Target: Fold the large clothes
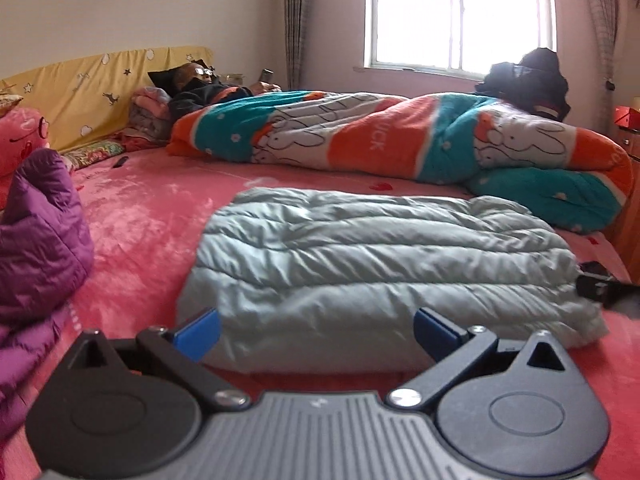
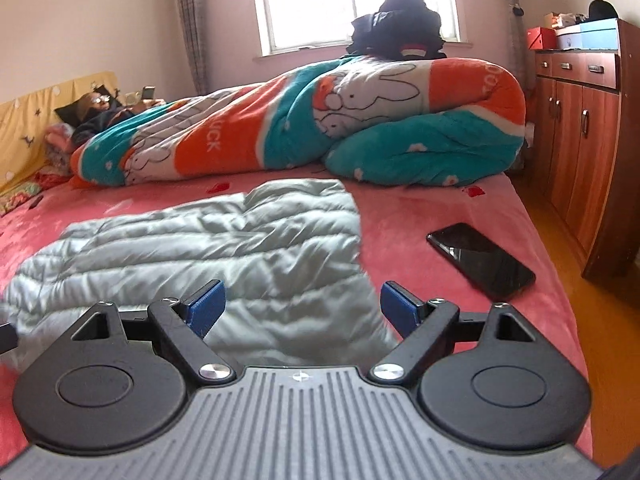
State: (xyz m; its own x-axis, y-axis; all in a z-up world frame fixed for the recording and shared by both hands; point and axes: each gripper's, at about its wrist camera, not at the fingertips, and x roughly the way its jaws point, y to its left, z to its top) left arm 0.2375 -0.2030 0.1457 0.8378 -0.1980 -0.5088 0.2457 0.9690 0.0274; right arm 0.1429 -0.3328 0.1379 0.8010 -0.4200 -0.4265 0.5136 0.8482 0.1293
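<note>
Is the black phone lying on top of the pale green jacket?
No, the phone lies on the pink bedspread, beside the jacket.

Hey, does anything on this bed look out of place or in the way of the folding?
A black phone lies loose on the pink bedspread beside the folded pale green jacket, near the bed's edge, where it could get knocked off.

Both wrist views low over bed [image 1: 152, 216], facing window [image 2: 352, 0], sharing jacket [image 1: 360, 256]

Purple jacket [image 1: 36, 240] cut off by the left edge
</note>
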